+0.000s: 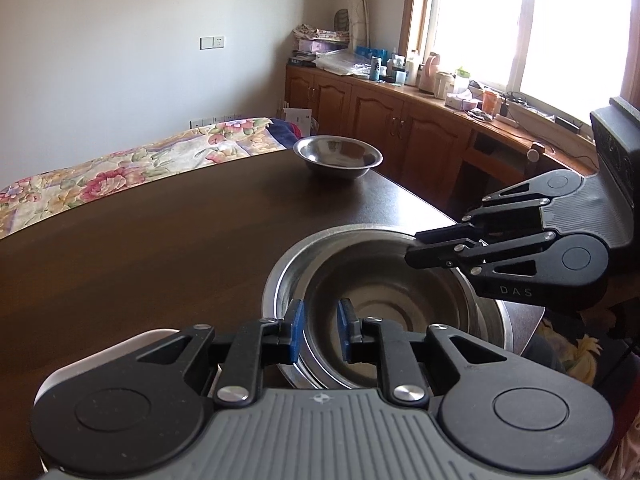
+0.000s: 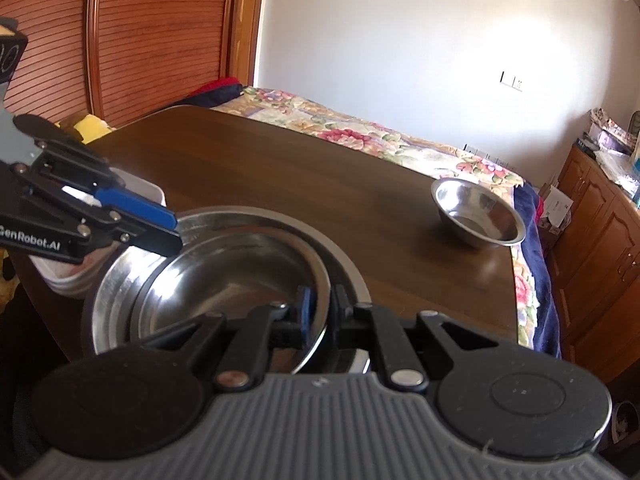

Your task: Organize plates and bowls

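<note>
Steel bowls, nested: an inner bowl [image 2: 224, 280] sits inside a wider outer bowl [image 2: 344, 252], both dull silver with bright glare patches and faint ring marks on the floor. In my right wrist view my right gripper [image 2: 320, 312] is clenched on the inner bowl's near rim, one blue pad inside the wall, the other finger outside; the inner bowl looks tipped toward me, off-centre in the outer one.

In the left wrist view my left gripper [image 1: 320, 328] straddles the near rim of the stack, blue fingers [image 1: 297, 330] close on either side of the wall. I cannot tell whether the pads actually press the metal. The right gripper [image 1: 436, 250] comes in from my right at the far rim.

Further out, ahead and to the right: a third small steel bowl [image 1: 338, 156] stands alone, upright, close to the far edge of the dark wooden table [image 1: 160, 240]. Bare tabletop lies between it and the stack, and much open wood to my left.

The stack sits near the table's right-hand edge; that edge drops off just beyond it.

Left of the stack in the right wrist view, white dishes [image 2: 80, 276] show, largely hidden behind my left gripper [image 2: 168, 232]; cannot make out shape or number. The near rims of the nested bowls are cut off by my gripper bodies.
</note>
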Motion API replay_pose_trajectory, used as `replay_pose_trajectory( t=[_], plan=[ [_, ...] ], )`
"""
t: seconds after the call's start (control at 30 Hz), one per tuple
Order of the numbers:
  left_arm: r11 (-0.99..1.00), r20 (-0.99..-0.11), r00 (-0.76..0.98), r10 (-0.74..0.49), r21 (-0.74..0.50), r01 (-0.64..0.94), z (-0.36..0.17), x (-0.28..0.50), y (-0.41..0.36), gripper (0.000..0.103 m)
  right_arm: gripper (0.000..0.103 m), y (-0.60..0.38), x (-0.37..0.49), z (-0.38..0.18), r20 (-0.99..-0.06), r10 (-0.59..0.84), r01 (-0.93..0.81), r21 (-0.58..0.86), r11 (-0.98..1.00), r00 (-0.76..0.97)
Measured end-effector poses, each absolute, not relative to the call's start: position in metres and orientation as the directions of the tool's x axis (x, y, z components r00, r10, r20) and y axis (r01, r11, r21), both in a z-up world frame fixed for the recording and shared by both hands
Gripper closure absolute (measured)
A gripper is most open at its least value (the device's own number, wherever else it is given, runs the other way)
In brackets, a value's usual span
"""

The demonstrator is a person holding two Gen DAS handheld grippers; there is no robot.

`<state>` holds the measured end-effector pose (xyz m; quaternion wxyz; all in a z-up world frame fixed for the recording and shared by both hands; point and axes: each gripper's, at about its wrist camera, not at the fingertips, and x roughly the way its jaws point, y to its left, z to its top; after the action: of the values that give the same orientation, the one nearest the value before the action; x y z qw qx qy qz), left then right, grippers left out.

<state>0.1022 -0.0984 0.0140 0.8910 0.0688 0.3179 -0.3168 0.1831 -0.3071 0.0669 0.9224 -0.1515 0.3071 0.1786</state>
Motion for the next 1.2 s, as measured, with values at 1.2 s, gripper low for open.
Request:
replay_pose_trajectory(
  t=[1.2],
  plan=[
    [0.811, -0.577, 0.647, -0.499, -0.047, 0.583, 0.044, 0.195, -0.161, 0.073, 0.087, -0.403, 0.266, 0.09, -0.484, 0.179, -0.241, -0.07, 0.968, 0.857]
  ],
)
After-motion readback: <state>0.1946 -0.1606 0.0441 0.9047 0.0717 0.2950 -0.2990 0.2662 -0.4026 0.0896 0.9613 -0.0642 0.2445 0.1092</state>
